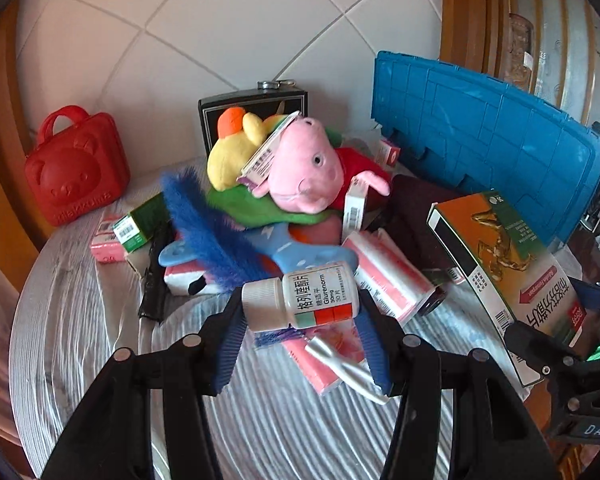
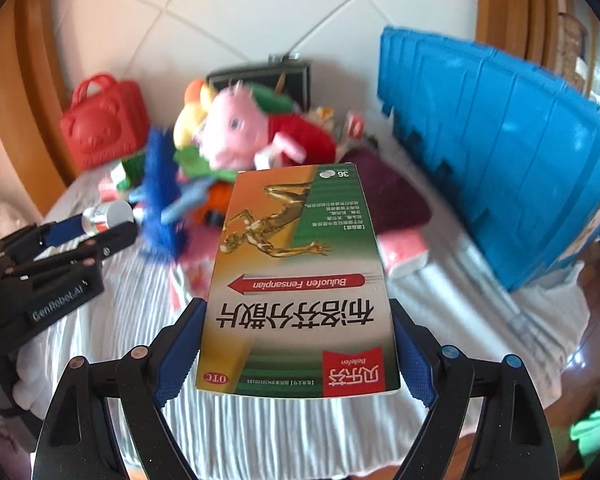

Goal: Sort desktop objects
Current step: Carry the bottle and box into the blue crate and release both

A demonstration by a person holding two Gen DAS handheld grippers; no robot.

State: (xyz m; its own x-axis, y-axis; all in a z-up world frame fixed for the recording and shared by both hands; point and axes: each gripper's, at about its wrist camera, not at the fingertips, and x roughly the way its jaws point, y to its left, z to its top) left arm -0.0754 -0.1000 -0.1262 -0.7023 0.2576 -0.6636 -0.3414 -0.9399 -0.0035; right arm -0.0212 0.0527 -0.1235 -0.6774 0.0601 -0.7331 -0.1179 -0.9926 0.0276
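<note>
My left gripper (image 1: 300, 316) is shut on a white medicine bottle (image 1: 300, 300) labelled Glurenorm, held above the table. It also shows at the left of the right wrist view (image 2: 108, 216). My right gripper (image 2: 296, 344) is shut on an orange and green medicine box (image 2: 296, 280), held flat above the table; the box also shows at the right of the left wrist view (image 1: 504, 264). A pile of objects lies behind: a pink pig plush (image 1: 304, 172), a yellow plush (image 1: 232, 152), a blue fuzzy toy (image 1: 208, 224) and several pink and white packets (image 1: 388, 276).
A blue plastic crate (image 1: 484, 136) stands tilted at the right. A red bear-shaped case (image 1: 76, 168) stands at the back left. A black box (image 1: 252, 108) stands behind the plush toys. A green box (image 1: 140, 224) and a dark red cloth (image 2: 384, 200) lie on the white striped tablecloth (image 1: 260, 420).
</note>
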